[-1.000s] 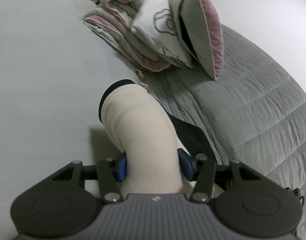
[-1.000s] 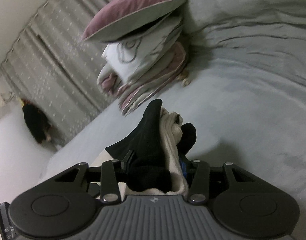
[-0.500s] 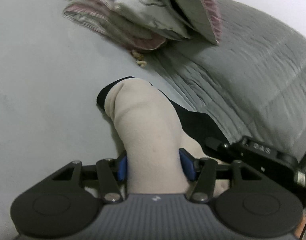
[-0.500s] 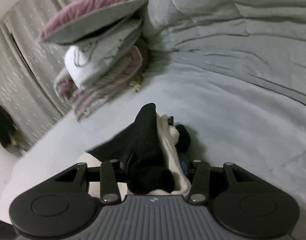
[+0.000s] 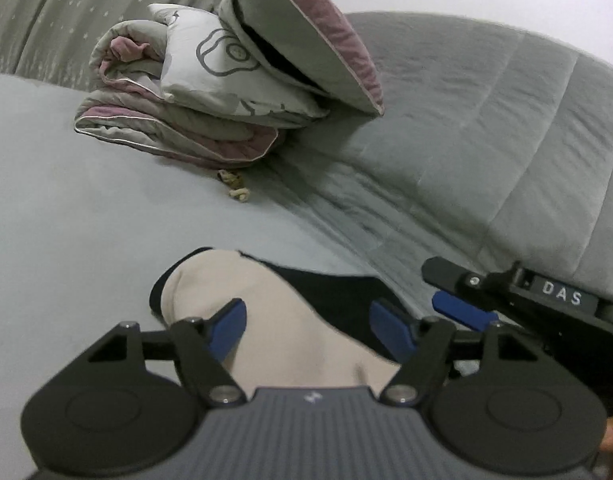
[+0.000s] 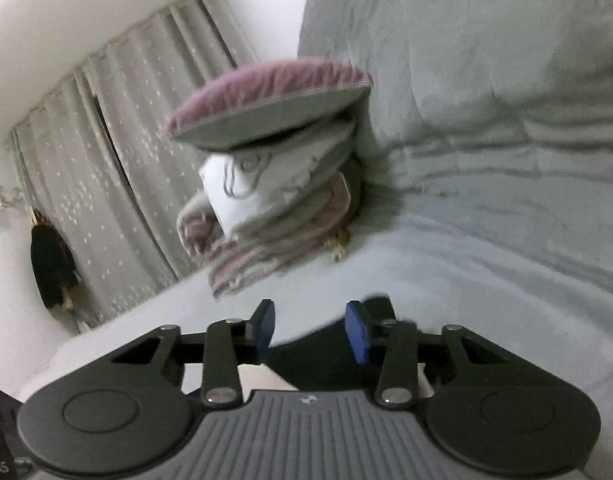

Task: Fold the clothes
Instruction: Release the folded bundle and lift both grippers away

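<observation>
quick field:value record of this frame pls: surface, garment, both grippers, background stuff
surface: grey bed sheet
garment: cream and black garment lying on the sheet
left gripper: open, blue fingers either side of the garment, not clamping it
right gripper: open, nothing between its fingers; black cloth of the garment just below
background: stack of folded bedding and pillows, grey quilt, curtain
fold state: cannot tell
</observation>
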